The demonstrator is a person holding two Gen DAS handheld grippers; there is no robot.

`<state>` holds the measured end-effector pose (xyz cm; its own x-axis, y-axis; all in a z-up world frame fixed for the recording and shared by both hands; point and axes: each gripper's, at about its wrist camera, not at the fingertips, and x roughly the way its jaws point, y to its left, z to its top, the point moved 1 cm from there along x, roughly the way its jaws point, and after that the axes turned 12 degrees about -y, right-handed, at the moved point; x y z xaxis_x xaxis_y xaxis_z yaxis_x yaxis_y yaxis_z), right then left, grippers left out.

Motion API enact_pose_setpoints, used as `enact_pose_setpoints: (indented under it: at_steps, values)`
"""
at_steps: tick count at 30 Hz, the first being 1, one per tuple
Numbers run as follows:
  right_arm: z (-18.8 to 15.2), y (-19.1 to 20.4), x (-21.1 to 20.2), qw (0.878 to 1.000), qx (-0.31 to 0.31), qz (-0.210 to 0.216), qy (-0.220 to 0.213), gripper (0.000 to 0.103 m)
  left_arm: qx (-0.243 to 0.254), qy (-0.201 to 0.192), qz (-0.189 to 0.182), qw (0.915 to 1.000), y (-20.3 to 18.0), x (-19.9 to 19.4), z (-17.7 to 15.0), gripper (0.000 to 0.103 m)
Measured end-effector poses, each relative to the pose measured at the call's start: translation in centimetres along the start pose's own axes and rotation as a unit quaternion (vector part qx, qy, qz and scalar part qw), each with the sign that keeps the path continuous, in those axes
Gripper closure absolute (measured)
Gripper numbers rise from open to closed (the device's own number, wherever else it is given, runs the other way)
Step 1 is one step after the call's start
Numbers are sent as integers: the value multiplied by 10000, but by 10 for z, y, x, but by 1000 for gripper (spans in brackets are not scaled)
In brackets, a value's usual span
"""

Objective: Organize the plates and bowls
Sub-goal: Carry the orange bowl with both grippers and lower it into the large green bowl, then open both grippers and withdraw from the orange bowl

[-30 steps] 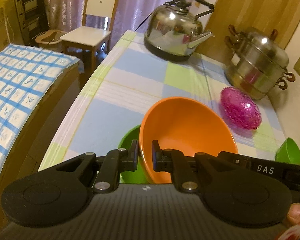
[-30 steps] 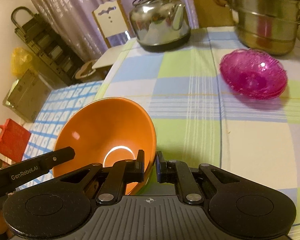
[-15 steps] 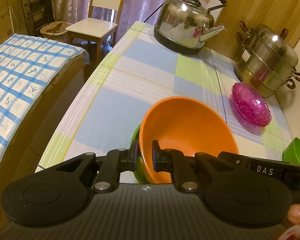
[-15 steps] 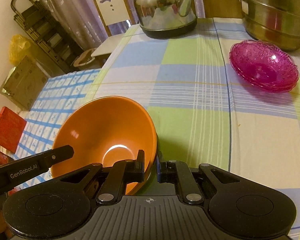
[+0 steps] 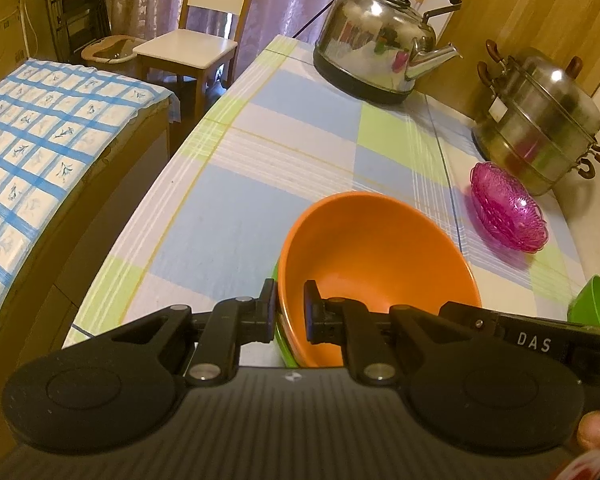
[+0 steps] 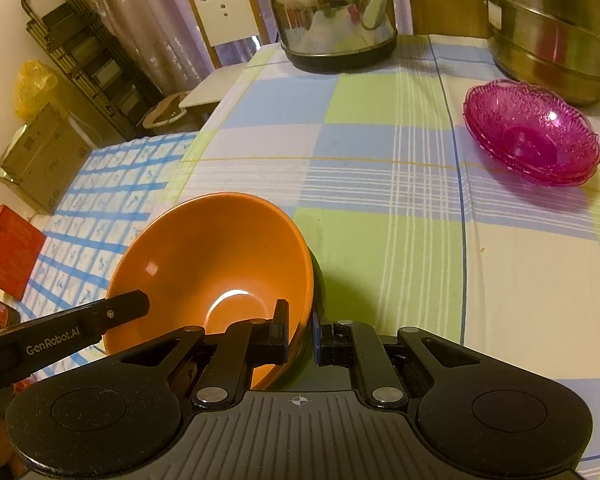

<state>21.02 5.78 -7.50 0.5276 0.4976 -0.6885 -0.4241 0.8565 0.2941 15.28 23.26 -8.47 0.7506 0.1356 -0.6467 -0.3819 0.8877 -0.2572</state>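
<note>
Fingers (image 5: 276, 312) of both grippers pinch orange bowl (image 5: 376, 256) rim near table edge (image 5: 148, 216).

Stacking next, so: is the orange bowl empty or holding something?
Empty: the orange bowl shows only bare glazed inside with a light glint at its bottom.

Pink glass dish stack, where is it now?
The pink glass dish stack sits at the table's far right in both wrist views, just in front of the steel steamer pot, apart from the orange bowl.
</note>
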Motion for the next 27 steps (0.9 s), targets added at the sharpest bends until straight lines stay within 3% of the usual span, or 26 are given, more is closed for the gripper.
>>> enact_pose_setpoints:
  at_steps: [14, 15, 17, 18, 19, 27]
  values:
    - [-2, 2, -1, 10000, -54, -10, -29, 91, -90, -19, -9, 10000, 3, 2, -1, 90]
    - [-1, 3, -1, 10000, -83, -5, -39, 88, -113, -45, 1, 9999, 4, 2, -1, 90]
    - [-1, 1, -1, 9999, -61, 60, -99, 68, -108, -87, 28, 9999, 6, 0, 0, 87]
    - [0, -1, -3, 9997, -1, 123, -190, 47, -107, -103, 34, 9999, 5, -1, 1, 87]
    - [0, -3, -5, 9995, 50, 138, -268, 39, -110, -120, 38, 9999, 5, -2, 1, 87]
    - [2, -17, -20, 9985, 351, 144, -395, 39, -119, -288, 8, 9995, -3, -17, 6, 84]
